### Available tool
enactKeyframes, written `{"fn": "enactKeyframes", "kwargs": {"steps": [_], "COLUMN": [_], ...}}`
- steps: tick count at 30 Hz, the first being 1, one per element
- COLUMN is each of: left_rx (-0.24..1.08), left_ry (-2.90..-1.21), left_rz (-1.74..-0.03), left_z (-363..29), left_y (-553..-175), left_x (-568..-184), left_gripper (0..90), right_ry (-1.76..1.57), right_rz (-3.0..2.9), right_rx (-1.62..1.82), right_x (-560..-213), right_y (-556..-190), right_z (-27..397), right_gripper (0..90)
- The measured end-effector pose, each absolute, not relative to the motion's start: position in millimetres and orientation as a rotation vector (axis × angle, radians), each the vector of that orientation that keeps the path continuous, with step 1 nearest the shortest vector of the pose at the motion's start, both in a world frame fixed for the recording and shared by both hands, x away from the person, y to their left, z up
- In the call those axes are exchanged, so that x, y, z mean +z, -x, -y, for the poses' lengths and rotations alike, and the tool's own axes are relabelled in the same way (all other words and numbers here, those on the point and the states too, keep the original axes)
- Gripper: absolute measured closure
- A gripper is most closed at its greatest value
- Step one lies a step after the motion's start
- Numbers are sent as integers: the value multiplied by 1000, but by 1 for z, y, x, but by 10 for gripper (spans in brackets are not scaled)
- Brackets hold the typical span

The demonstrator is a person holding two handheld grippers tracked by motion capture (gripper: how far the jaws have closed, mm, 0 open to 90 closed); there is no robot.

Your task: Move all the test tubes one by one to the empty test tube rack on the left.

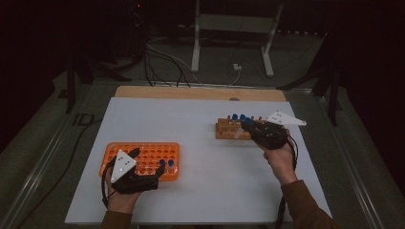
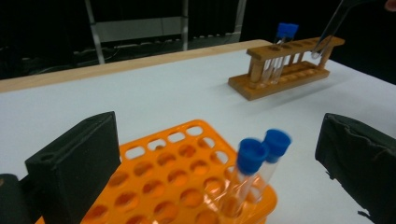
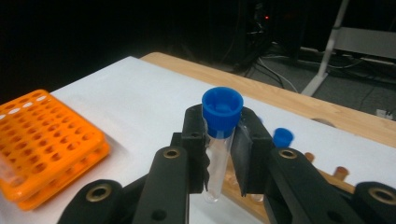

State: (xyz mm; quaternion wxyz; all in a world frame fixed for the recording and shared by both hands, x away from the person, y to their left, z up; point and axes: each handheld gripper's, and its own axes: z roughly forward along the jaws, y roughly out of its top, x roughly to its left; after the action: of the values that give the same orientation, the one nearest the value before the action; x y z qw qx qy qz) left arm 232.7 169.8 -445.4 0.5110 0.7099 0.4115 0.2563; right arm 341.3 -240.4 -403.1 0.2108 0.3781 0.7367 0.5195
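Tube (image 3: 217,154) with a blue cap (image 3: 222,111) sits clamped upright between my right gripper (image 3: 219,149) jaws, which are closed on its clear body just under the cap. Its rounded bottom hangs free above the wooden rack (image 1: 229,129), near the rack's right end, and from the left gripper view I can see that tip close to the top rail. More capped tubes (image 2: 280,51) stand in the rack's other holes.

My left gripper (image 2: 219,158) jaws stand wide open with nothing between them, one on each side of the near corner of the orange rack (image 2: 177,172) on the left of the table (image 1: 200,162). Two blue-capped tubes (image 2: 254,172) lean in that corner.

I judge I am carrying this tube from the wooden rack toward the orange one. The risks as I see them:
- The grip is on smooth plastic high up, so the tube could pivot or slip if I swing fast.
- If I travel low, the hanging bottom could catch the wooden rail or a neighbouring cap and tip the light rack.
- At the orange rack the holes are small and close, and the two leaning tubes crowd the corner, so a tilted approach could knock them.
- My open left jaws are close to that corner and could get in the way.
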Motion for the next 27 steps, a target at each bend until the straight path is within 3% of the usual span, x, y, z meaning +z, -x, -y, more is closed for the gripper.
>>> {"fn": "enactKeyframes", "kwargs": {"steps": [27], "left_rx": [573], "left_ry": [-1776], "left_rz": [-830], "left_z": [-92], "left_y": [-250], "left_x": [-425], "left_gripper": [37], "right_ry": [-975], "right_rz": [-2176], "right_rx": [1502], "right_x": [-402], "right_y": [-319], "right_z": [207], "right_gripper": [767]}}
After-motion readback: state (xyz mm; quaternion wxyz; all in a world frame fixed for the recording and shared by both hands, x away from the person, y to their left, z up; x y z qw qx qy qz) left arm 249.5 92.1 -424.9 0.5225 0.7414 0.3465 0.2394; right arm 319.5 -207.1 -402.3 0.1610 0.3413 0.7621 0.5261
